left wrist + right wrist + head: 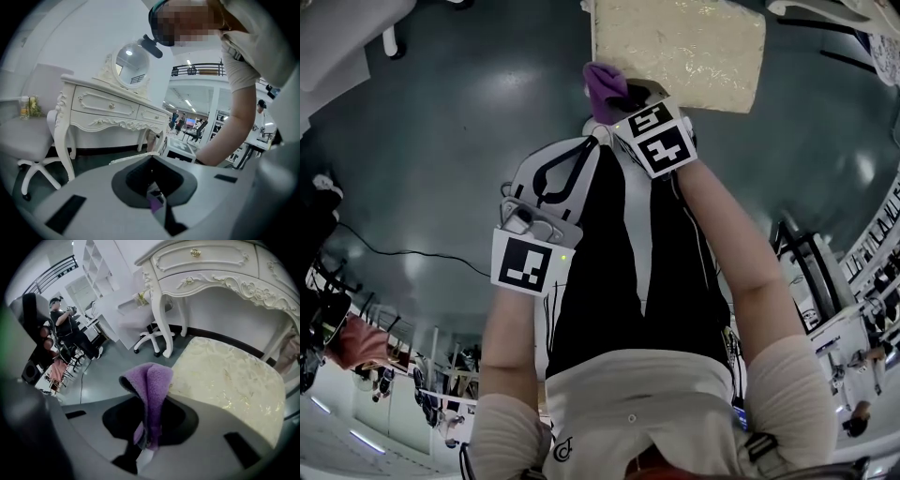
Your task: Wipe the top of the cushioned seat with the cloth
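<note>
The right gripper (146,439), fingers clamped on a folded purple cloth (151,383), hangs at the near left edge of the cream cushioned seat (229,376), which stretches ahead and rightward. The left gripper (157,205), fingers closed on nothing, sits farther back, close to the person (619,309).

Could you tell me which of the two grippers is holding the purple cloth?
The right gripper: it is shut on the purple cloth beside the cushioned seat, while the left gripper hangs back by the person's torso.
</note>
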Demonstrator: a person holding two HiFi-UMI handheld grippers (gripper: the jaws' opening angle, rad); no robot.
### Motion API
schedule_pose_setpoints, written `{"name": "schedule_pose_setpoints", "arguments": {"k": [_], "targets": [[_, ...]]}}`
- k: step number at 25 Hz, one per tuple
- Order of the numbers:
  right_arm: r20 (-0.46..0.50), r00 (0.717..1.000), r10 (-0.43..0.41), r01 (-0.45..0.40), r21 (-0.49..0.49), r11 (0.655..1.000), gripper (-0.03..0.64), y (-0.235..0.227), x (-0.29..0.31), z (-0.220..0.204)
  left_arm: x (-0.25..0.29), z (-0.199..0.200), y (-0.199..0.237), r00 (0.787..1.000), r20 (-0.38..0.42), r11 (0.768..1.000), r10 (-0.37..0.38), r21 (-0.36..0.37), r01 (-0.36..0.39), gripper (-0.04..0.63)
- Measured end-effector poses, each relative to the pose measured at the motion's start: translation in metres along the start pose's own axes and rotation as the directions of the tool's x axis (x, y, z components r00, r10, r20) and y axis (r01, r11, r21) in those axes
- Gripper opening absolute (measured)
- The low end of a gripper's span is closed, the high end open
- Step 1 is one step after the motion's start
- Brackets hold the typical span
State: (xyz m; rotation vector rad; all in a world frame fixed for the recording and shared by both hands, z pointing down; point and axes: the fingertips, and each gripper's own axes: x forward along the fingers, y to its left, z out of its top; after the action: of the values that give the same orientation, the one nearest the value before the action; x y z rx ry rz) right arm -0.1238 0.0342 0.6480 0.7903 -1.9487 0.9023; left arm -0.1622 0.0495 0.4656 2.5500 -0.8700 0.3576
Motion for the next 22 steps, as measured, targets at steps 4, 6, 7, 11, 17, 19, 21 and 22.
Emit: {"name": "schedule_pose_setpoints", "arguments": {"k": [4, 6, 7, 11, 17, 19, 21, 22], "targets": [[0.008, 1.0, -0.02, 0.02, 0.018, 1.0, 0.08, -0.01, -0.005, -0.006, 0.006, -0.003, -0.003, 1.0, -0.018, 1.0, -0.009, 0.011, 0.009, 0.013], [0.007, 1.0, -0.014, 0.014, 0.026, 1.0, 0.081, -0.015, -0.009, -0.01, 0.01, -0.003, -0.006, 1.0, -0.018, 1.0, -0.006, 0.011, 0.007, 0.013], [0.008, 1.0, -0.01, 0.01, 0.03, 0.999, 0.081, -0.018, -0.011, -0.012, 0.012, -0.001, -0.008, 1.0, -0.012, 1.0, -0.002, 0.006, 0.002, 0.013], [-0.004, 1.0, -0.016, 0.017, 0.022, 1.0, 0.083, -0.033, -0.018, -0.019, 0.027, 0.001, -0.018, 1.0, -0.008, 1.0, -0.003, 0.008, 0.003, 0.013], [-0.031, 0.999, -0.045, 0.046, 0.027, 0.999, 0.083, -0.059, -0.032, -0.034, 0.049, 0.003, -0.04, 0.999, -0.044, 0.997, -0.024, 0.071, 0.027, 0.012], [-0.038, 0.998, -0.056, 0.058, 0.04, 0.998, 0.083, -0.071, -0.038, -0.041, 0.056, 0.005, -0.044, 1.0, -0.025, 0.999, -0.004, 0.037, 0.004, 0.012], [-0.04, 0.997, -0.064, 0.066, 0.05, 0.997, 0.083, -0.081, -0.044, -0.048, 0.062, 0.005, -0.05, 1.0, -0.011, 1.0, 0.015, 0.002, -0.015, 0.013], [-0.041, 0.997, -0.067, 0.069, 0.052, 0.996, 0.083, -0.086, -0.047, -0.052, 0.065, 0.005, -0.055, 1.0, -0.008, 1.0, 0.021, -0.01, -0.021, 0.012]]}}
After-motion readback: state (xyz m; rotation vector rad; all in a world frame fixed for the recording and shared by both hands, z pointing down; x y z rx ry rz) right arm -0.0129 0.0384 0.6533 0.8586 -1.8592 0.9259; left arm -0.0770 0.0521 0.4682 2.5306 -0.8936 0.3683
